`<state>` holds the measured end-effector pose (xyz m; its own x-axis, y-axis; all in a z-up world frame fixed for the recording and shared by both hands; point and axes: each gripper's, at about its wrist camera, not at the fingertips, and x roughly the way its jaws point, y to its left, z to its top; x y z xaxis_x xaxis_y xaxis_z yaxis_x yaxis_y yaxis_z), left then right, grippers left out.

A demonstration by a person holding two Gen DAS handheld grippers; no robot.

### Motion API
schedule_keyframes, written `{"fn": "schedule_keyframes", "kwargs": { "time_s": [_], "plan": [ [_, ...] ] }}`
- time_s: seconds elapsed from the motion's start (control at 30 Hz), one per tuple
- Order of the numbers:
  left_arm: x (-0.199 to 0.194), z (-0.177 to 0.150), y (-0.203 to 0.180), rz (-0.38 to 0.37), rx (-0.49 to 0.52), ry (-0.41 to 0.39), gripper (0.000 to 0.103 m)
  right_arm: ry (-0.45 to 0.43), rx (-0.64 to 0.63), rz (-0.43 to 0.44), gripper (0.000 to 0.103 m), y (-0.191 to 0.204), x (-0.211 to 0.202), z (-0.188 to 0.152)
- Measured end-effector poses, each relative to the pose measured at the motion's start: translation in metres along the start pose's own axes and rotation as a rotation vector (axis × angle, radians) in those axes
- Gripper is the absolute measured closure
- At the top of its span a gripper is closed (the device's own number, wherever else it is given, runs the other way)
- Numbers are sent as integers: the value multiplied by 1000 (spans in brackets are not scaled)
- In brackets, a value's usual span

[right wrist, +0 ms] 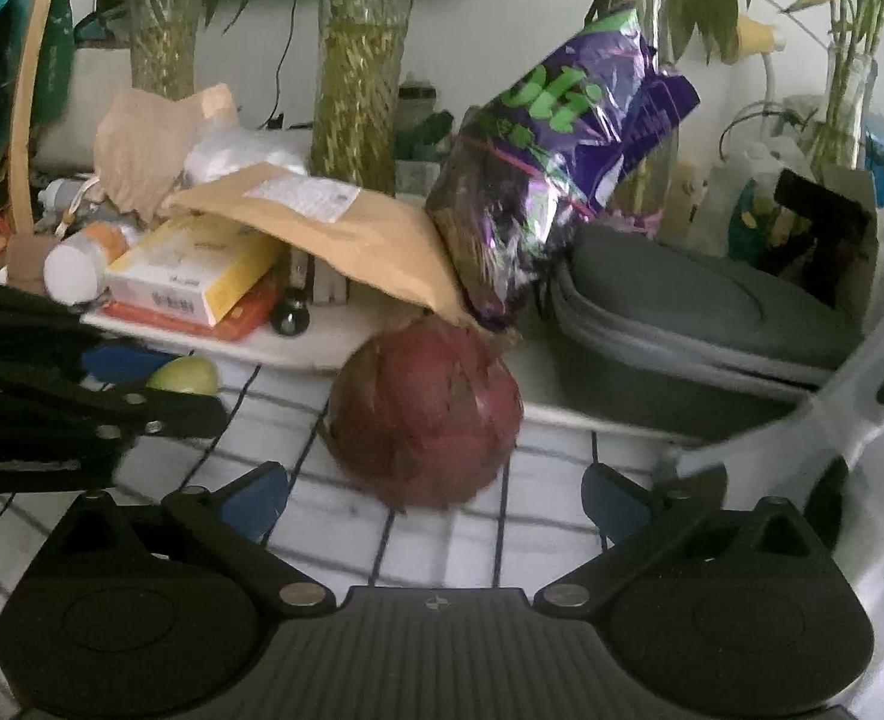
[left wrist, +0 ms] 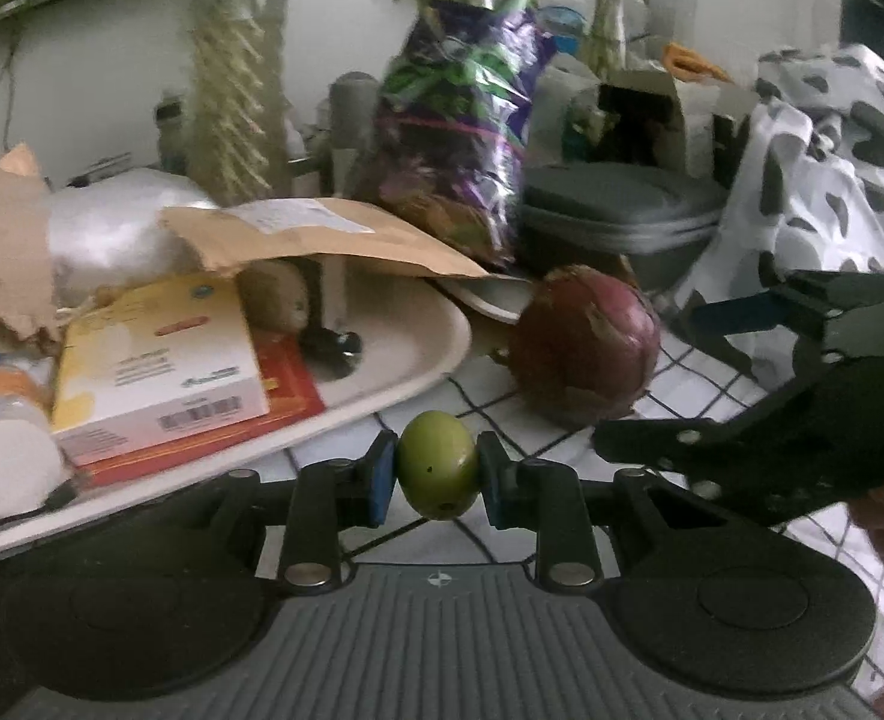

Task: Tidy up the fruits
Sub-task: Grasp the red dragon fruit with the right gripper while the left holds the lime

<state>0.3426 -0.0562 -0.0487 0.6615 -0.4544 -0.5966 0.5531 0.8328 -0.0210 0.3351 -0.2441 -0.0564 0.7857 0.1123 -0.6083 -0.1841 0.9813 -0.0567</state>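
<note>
Dim, soft indoor light; motion blur throughout, fisheye bending at edges.

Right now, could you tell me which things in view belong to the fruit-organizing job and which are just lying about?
Part of the job:
- small green fruit, gripped in the left tool
- large reddish round fruit on the checked cloth, ahead of the open right tool

Just lying about:
- purple snack bag
- brown envelope
- yellow box
- grey case
- white tray
</note>
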Motion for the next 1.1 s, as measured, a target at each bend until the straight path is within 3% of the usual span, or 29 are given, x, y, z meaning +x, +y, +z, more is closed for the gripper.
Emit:
{"fn": "schedule_keyframes", "kwargs": {
  "time_s": [0.17,0.33,0.43,0.5,0.7,0.87,1.1],
  "plan": [
    [-10,0,8,8,-31,-3,75,-31,36,18,0,2,16,9],
    [-12,0,11,1,-41,-5,75,-46,196,71,0,-10,27,17],
    [-12,-1,11,1,-41,-1,75,-31,287,79,9,-19,36,18],
    [-13,-3,13,3,-48,1,75,2,287,61,22,-20,43,18],
    [-15,-2,16,12,-65,4,75,44,289,72,31,-19,43,18],
    [-22,-3,16,25,-73,1,75,50,305,85,32,-24,32,19],
    [-39,-6,8,30,-70,-1,75,8,193,93,32,-13,-2,21]
  ]
}}
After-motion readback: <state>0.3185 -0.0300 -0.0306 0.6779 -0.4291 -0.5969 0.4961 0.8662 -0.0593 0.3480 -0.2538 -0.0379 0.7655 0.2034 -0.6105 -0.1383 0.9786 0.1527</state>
